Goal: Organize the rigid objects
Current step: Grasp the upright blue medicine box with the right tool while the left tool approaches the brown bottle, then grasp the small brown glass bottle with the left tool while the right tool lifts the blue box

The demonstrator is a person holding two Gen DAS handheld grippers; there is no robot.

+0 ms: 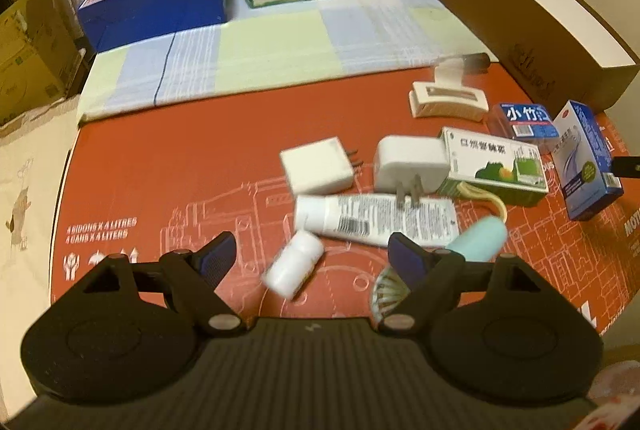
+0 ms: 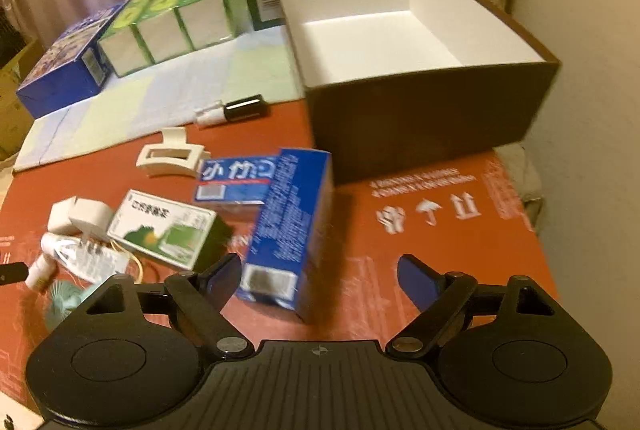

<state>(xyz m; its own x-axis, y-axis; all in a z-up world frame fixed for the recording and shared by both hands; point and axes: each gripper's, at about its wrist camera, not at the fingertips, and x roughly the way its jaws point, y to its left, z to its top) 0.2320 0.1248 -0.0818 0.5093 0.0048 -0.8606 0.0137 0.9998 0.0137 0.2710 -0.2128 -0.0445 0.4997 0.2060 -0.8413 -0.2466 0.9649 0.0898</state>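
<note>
Right tool point(image 2: 318, 278) stands with its jaws apart around the near end of the blue carton point(image 2: 290, 226); the left pad looks close to it, the right pad well clear, so I judge nothing is gripped yet. Left tool point(image 1: 310, 256) is likewise apart, with the small white bottle point(image 1: 294, 264) lying loose between its pads on the red worktop point(image 1: 180, 158). Beyond lie the chargers, tube, green carton point(image 2: 166, 226) and hair clip point(image 2: 170, 154). The brown bin point(image 2: 420, 42) sits empty behind. I read this as the pick-up step: next I must centre on the carton, clamp squarely, then lift it over the bin's wall.
</note>
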